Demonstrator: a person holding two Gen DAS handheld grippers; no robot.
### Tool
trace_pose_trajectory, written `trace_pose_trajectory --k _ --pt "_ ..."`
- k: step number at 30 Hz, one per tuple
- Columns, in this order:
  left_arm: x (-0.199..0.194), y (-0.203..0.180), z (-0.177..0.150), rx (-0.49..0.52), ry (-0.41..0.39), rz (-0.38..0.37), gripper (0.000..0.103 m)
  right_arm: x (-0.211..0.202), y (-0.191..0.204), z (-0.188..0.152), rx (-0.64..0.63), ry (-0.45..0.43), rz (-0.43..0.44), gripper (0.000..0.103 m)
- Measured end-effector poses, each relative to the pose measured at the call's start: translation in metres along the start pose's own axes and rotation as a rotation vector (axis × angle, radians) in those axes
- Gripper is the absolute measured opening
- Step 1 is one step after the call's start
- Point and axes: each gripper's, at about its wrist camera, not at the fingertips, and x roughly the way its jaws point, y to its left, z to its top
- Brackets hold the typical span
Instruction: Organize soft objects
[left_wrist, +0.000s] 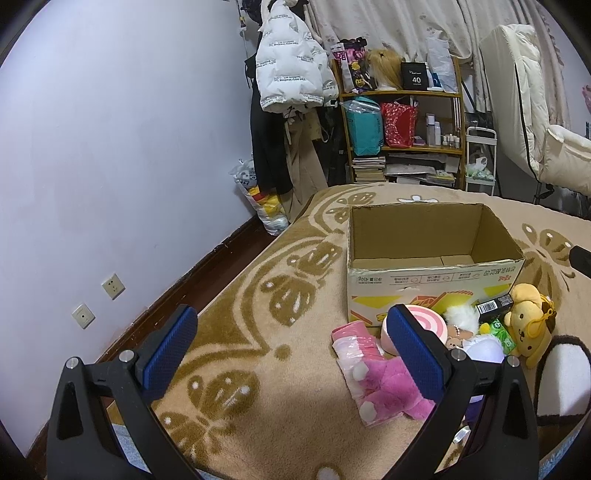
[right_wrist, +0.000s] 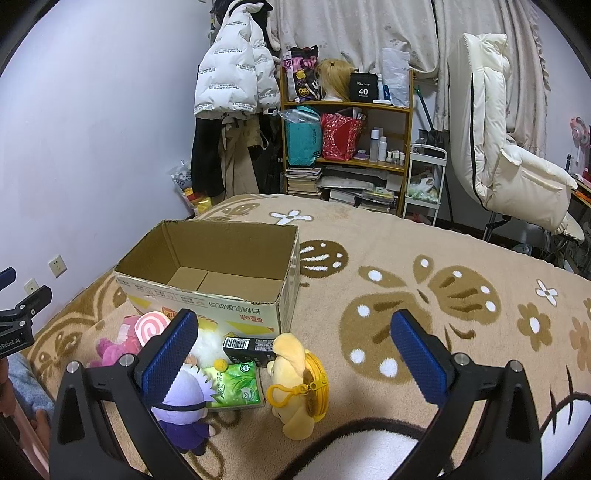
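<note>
An open, empty cardboard box (left_wrist: 436, 280) (right_wrist: 207, 295) stands on the patterned blanket. In front of it lies a heap of soft toys: a pink plush (left_wrist: 388, 384) (right_wrist: 114, 350), a pink swirl cushion (left_wrist: 424, 325) (right_wrist: 151, 326), a white fluffy toy (left_wrist: 461, 317), a purple-and-white doll (right_wrist: 184, 406) and a yellow dog plush (left_wrist: 528, 328) (right_wrist: 295, 376). A black carton (right_wrist: 251, 349) and a green tissue pack (right_wrist: 232, 386) lie among them. My left gripper (left_wrist: 291, 343) is open, left of the heap. My right gripper (right_wrist: 295, 350) is open above the yellow plush, holding nothing.
The beige blanket (right_wrist: 424, 295) spreads wide to the right of the box. Beyond the bed stand a cluttered shelf (right_wrist: 347, 147), hanging coats (right_wrist: 236, 81) and a white chair (right_wrist: 517, 177). A wall with sockets (left_wrist: 110, 288) runs along the left.
</note>
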Motion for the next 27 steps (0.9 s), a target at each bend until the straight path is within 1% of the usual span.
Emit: trace_pose_trajectory --k 27 --pt "-0.0005 -0.0008 -0.0015 0.001 0.002 0.0 0.101 0.0005 0.0009 0.0002 -0.002 0.006 0.0 0.103"
